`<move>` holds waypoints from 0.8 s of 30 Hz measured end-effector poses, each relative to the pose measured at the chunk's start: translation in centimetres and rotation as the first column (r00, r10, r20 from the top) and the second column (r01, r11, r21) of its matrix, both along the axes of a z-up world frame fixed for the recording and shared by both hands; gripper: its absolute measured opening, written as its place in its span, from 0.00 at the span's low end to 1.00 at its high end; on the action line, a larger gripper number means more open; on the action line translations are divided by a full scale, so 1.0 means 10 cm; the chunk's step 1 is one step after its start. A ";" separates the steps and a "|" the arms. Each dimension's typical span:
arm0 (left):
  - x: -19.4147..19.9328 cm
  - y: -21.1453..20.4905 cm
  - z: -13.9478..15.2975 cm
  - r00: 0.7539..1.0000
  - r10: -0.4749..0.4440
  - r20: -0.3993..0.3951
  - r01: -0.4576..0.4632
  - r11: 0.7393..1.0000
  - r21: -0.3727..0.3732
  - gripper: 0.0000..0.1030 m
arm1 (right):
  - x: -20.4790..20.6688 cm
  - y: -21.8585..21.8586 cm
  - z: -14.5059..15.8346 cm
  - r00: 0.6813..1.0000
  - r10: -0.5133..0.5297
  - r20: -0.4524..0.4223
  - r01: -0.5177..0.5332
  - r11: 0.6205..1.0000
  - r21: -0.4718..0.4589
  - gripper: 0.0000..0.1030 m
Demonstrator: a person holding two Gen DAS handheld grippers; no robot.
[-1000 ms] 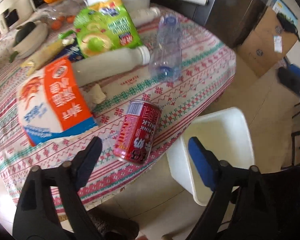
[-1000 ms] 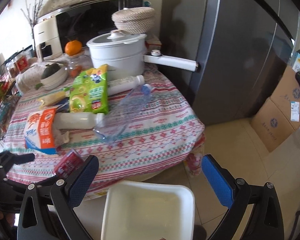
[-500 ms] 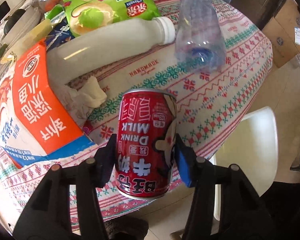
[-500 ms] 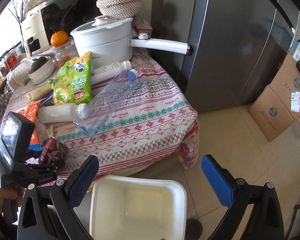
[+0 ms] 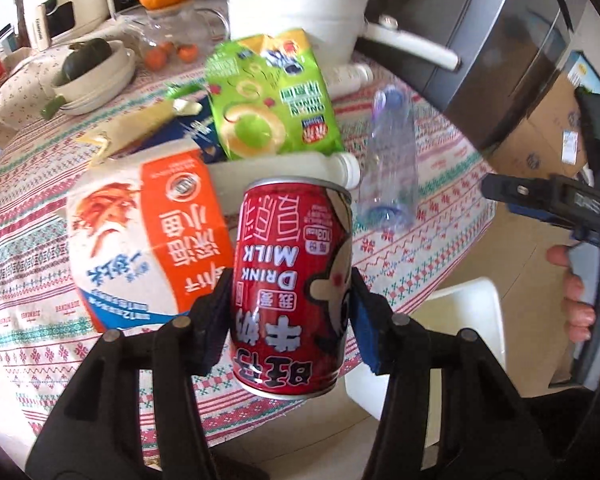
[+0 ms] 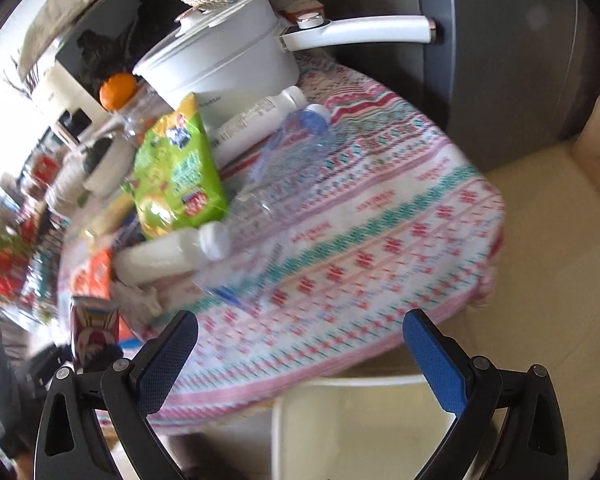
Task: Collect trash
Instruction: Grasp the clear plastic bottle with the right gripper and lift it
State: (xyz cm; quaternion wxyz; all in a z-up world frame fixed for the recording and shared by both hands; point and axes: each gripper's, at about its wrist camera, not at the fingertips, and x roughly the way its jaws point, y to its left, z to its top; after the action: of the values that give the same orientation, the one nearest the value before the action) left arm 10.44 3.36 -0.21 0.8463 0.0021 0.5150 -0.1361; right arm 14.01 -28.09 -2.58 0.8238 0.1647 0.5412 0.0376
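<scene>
I have the left gripper [image 5: 290, 312] clamped on the red milk-drink can [image 5: 290, 312], pads pressing its printed sides at mid-height, low centre of the left wrist frame. The grip sits across the round body because the smooth, rigid metal wall gives the flat pads two firm contact lines; the can looks lifted off the patterned tablecloth [image 5: 440, 216], though I judge that only from its base hanging over the table edge. The white plastic bin [image 6: 356, 428] sits at the bottom centre of the right wrist frame, on the floor just beside the table, presumably to catch what I drop. My right gripper [image 6: 300, 356] hangs above it with its blue pads wide apart and nothing between them. More trash lies mid-frame: a crinkly green snack bag [image 5: 268, 100], a crushed clear bottle [image 5: 390, 160], a white opaque bottle [image 5: 284, 178], and an orange-and-white soft packet [image 5: 148, 236].
</scene>
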 end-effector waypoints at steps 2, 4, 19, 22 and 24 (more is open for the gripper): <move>-0.07 0.02 0.01 1.000 0.016 0.012 -0.016 1.000 -0.013 0.54 | 0.13 0.05 -0.03 1.000 -0.009 0.002 0.009 0.999 0.032 0.97; -0.05 -0.03 -0.07 1.000 0.020 0.004 -0.020 1.000 -0.024 0.54 | 0.31 0.05 -0.09 1.000 -0.030 0.005 0.030 0.997 0.070 0.90; -0.01 0.14 -0.17 0.997 0.072 0.011 -0.072 0.997 -0.037 0.54 | 1.15 0.12 -0.73 0.989 -0.122 -0.080 0.136 0.972 0.190 0.77; -0.01 0.17 -0.19 0.997 0.080 -0.001 -0.080 0.996 -0.037 0.54 | 1.18 0.09 -0.87 0.983 -0.147 -0.107 0.170 0.953 0.251 0.67; -0.01 0.17 -0.20 0.997 0.083 -0.006 -0.083 0.996 -0.036 0.54 | 1.18 0.08 -0.93 0.981 -0.157 -0.116 0.186 0.929 0.321 0.62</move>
State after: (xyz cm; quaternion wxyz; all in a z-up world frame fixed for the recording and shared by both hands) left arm 10.38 5.06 -2.25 0.8499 -0.0350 0.5141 -0.1102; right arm 25.77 -27.34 -11.86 0.7600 0.3484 0.5465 0.0481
